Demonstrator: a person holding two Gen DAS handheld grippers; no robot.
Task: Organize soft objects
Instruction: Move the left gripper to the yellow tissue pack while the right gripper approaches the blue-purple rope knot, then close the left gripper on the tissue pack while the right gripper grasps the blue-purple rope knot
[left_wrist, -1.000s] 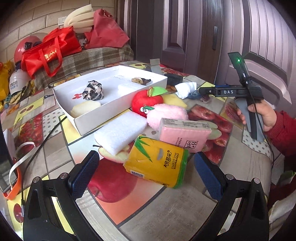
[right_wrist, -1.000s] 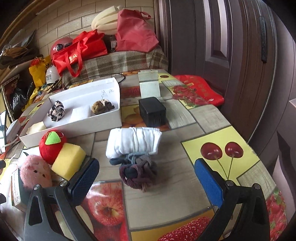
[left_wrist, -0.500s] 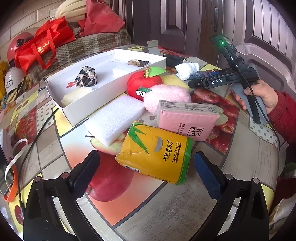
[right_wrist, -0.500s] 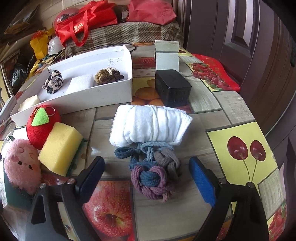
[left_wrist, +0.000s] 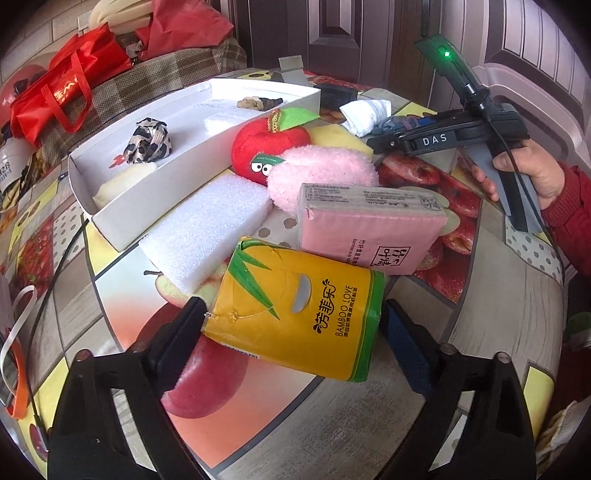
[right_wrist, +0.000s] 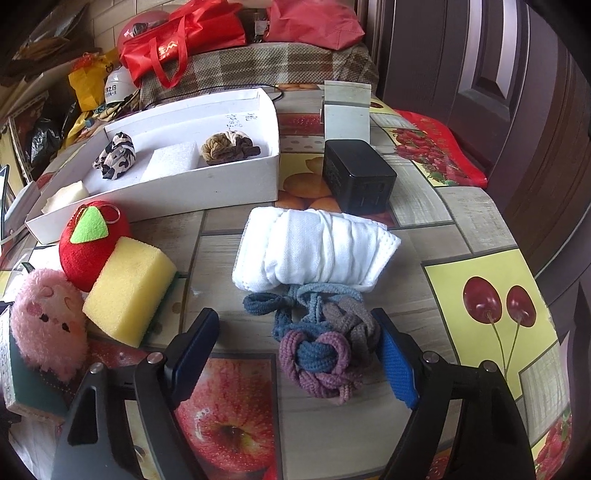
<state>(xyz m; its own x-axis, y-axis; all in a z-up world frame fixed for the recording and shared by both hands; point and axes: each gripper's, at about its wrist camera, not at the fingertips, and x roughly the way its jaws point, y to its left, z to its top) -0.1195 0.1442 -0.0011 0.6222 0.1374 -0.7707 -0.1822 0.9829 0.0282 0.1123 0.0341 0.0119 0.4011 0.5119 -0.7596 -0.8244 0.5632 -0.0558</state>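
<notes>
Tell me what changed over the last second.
Both tools advanced. The left tool closed in around the yellow tissue pack, its fingers now flanking it, still open. The right tool came down around the knotted hair ties, also open. The white box, plush apple and rolled cloth stayed put.

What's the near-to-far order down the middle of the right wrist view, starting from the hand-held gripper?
Right hand-held gripper, open → knotted hair-tie bundle → folded white cloth → black box → grey card stand.
</notes>
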